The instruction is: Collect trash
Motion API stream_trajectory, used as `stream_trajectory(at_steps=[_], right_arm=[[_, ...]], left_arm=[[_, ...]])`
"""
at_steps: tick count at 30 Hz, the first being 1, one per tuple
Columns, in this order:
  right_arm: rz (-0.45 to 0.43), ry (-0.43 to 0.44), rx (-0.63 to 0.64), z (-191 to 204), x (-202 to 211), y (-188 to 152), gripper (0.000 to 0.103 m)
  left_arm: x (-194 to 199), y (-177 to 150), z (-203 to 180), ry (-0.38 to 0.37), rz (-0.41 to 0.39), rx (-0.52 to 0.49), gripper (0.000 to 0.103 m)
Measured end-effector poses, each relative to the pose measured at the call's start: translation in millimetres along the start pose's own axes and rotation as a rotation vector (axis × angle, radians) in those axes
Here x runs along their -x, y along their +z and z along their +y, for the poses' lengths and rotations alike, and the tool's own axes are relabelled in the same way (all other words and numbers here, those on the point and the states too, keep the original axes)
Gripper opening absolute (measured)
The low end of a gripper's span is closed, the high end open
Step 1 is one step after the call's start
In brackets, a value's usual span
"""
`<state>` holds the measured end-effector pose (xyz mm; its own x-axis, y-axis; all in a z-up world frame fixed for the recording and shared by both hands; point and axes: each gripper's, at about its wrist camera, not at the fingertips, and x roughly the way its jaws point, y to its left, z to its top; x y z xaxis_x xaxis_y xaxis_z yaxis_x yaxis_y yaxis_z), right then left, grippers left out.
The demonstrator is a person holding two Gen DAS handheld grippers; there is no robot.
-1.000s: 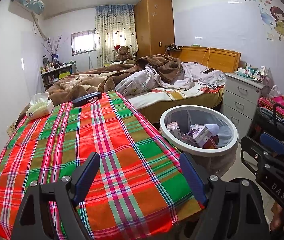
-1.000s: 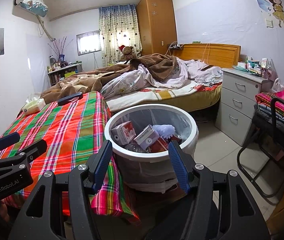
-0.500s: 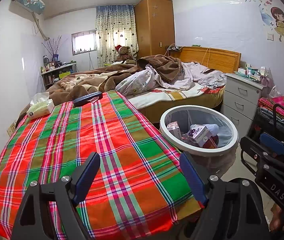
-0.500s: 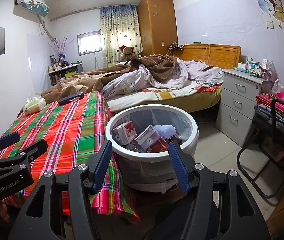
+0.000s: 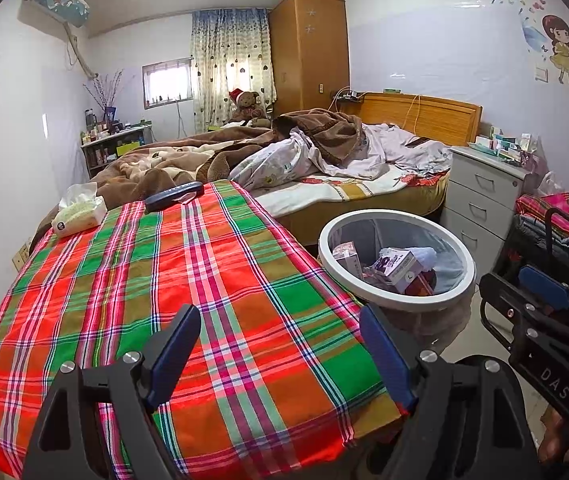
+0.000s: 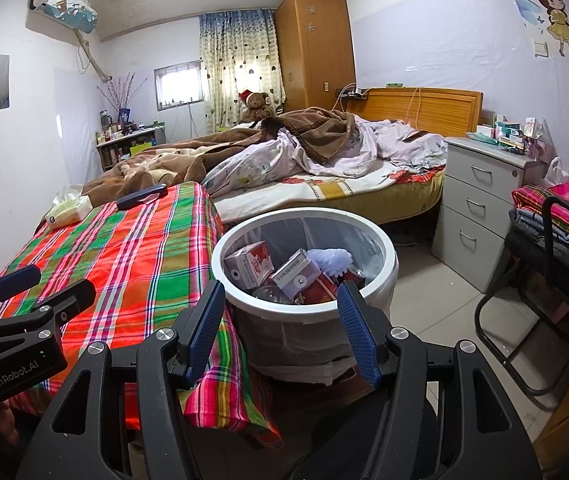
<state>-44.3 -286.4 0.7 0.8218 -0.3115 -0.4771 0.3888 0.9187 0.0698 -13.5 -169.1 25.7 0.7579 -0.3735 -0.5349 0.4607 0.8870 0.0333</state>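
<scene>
Left gripper (image 5: 280, 344), black frame with blue pads, jaws standing well apart and holding nothing; it hangs over the near edge of the red-and-green plaid cloth covering the table (image 5: 132, 280). Right gripper (image 6: 280, 324), same build, jaws parted a little less, also empty, aimed at the round white-rimmed trash bin with its plastic liner (image 6: 384, 252). Bin stands on the floor right against the table's corner, between table and bed (image 6: 324, 192), likely parked there so scraps can go straight off the tabletop into it. Inside the bin: a pink-and-white carton (image 6: 248, 266), a pale purple carton (image 6: 294, 274), a lilac fuzzy wad (image 6: 330, 258), something red beneath, a clear rounded piece near the front; exact contents of the lower layer not readable. On the table, far end from the bin: a soft pack of tissues (image 5: 78, 212) and a dark blue oblong case (image 5: 174, 196) with a bit of clear wrapper beside it; neither reads plainly as rubbish. No loose trash shows near the bin on the cloth. Judgement: collection looks largely done, both tools idle and unloaded, perhaps checking for leftovers.
</scene>
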Motion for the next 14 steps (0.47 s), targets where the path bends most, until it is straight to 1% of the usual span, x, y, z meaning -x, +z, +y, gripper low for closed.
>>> stream_trajectory(at_steps=[14], right_arm=[[0.002,-0.002,0.000,0.1,0.1,-0.2,0.060]], left_arm=[[-0.9,-0.6,-0.6,-0.013,0.003,-0.001,0.082]])
